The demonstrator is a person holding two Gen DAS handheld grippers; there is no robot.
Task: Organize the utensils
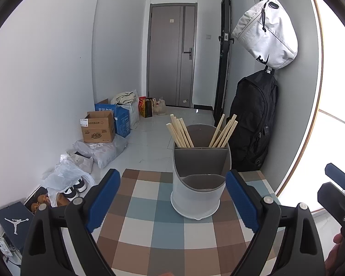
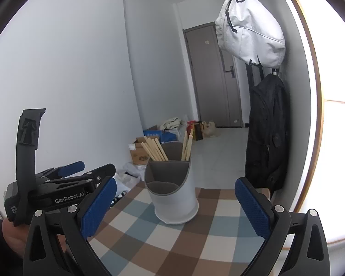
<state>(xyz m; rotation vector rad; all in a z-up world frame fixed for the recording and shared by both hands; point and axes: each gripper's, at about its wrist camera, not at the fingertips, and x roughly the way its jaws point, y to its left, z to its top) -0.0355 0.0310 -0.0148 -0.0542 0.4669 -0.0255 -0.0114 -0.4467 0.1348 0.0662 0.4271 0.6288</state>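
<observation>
A white utensil holder with grey dividers (image 1: 199, 184) stands on the checkered table (image 1: 149, 230); it also shows in the right wrist view (image 2: 172, 191). Several wooden chopsticks (image 1: 180, 131) lean in its rear left compartment and a few more chopsticks (image 1: 224, 132) in the rear right one; the front compartments look empty. My left gripper (image 1: 172, 200) is open and empty just in front of the holder. My right gripper (image 2: 176, 209) is open and empty, also facing the holder. The left gripper also shows in the right wrist view (image 2: 76, 172), at the left.
A black backpack (image 1: 255, 119) and a white bag (image 1: 266, 32) hang on the right wall beside the table. Cardboard boxes (image 1: 99, 126), plastic bags and shoes lie on the floor along the left wall. A grey door (image 1: 171, 55) is at the far end.
</observation>
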